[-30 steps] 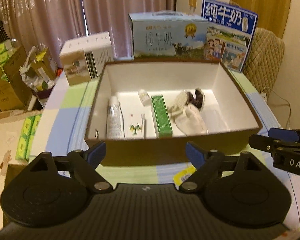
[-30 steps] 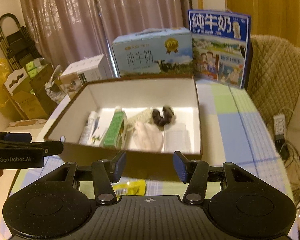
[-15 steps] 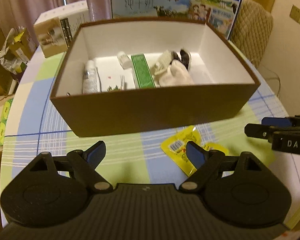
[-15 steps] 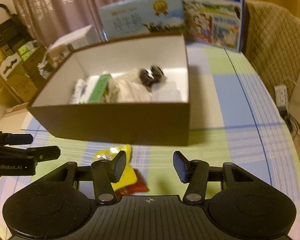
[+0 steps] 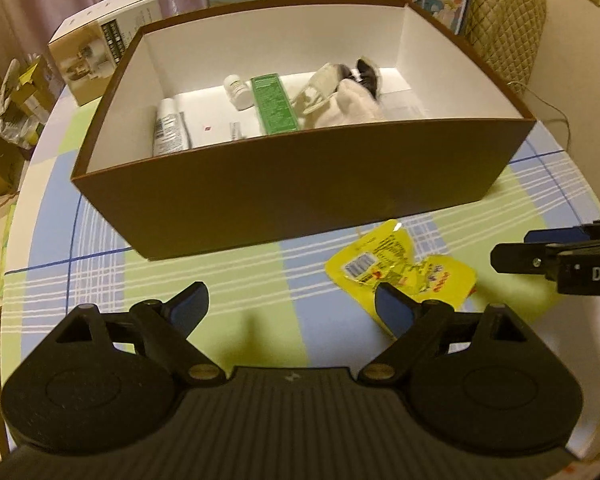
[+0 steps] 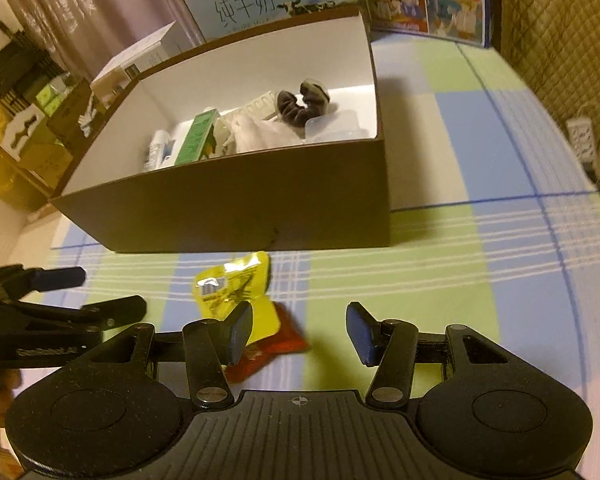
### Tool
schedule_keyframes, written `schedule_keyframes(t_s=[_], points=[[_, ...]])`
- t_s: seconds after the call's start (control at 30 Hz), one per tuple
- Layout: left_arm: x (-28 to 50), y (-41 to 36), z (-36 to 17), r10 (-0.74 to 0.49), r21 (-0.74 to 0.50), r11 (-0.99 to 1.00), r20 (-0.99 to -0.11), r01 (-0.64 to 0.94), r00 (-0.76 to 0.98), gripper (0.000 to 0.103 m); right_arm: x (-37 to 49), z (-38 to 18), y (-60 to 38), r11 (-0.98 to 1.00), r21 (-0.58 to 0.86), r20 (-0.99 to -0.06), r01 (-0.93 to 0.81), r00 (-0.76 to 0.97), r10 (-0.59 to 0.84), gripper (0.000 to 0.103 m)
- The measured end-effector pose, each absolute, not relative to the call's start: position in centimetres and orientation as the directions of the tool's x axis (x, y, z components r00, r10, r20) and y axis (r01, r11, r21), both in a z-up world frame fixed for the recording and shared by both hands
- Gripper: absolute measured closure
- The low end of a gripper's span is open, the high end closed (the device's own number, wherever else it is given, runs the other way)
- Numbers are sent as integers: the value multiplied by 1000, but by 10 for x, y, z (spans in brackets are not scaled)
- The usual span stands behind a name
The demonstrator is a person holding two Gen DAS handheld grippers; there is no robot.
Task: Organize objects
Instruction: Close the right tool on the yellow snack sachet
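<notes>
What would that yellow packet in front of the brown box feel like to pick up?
Probably floppy: the yellow packet lies crumpled and creased on the tablecloth. Likely light, since it looks thin and flat. Its glossy film catches the light, so it might slip between the open right claw and its fingers.

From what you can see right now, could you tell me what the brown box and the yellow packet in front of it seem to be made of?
The brown box looks like stiff cardboard, matte brown outside and plain white inside, with thin straight walls and sharp folded corners. The yellow packet looks like glossy plastic or foil film: it is crinkled, printed, and catches highlights. In the right wrist view a red part shows beside it.
</notes>
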State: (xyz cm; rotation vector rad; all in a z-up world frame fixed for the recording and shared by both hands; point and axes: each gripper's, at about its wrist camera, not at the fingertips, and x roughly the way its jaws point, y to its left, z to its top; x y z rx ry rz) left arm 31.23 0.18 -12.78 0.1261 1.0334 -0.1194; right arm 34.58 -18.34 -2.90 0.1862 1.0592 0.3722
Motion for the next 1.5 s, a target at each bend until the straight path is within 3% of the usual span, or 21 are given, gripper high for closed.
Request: schedule_keyframes(t_s=[0.4, 0.7, 1.03, 1.13, 1.27, 1.5], points=[[316, 15, -130, -26, 46, 990, -869, 132, 495, 15, 351, -48, -165, 911, 351, -838, -216, 361, 409, 54], [319, 23, -128, -18, 42, 993, -867, 109, 498, 15, 359, -55, -165, 865, 479, -789, -151, 358, 500, 86], [322, 30, -129, -7, 43, 995, -867, 90, 498, 15, 365, -55, -164, 869, 481, -787, -118, 378, 487, 86], [323, 36, -130, 6, 47, 996, -869, 71, 496, 15, 367, -54, -161, 873, 466, -779, -141, 403, 481, 80], [325, 48, -133, 31, 55, 998, -871, 35, 490, 15, 364, -53, -145, 886, 408, -776, -220, 428, 463, 49], [326, 64, -142, 66, 74, 997, -881, -3, 468, 15, 356, -67, -99, 886, 230, -811, -402, 424, 403, 41]])
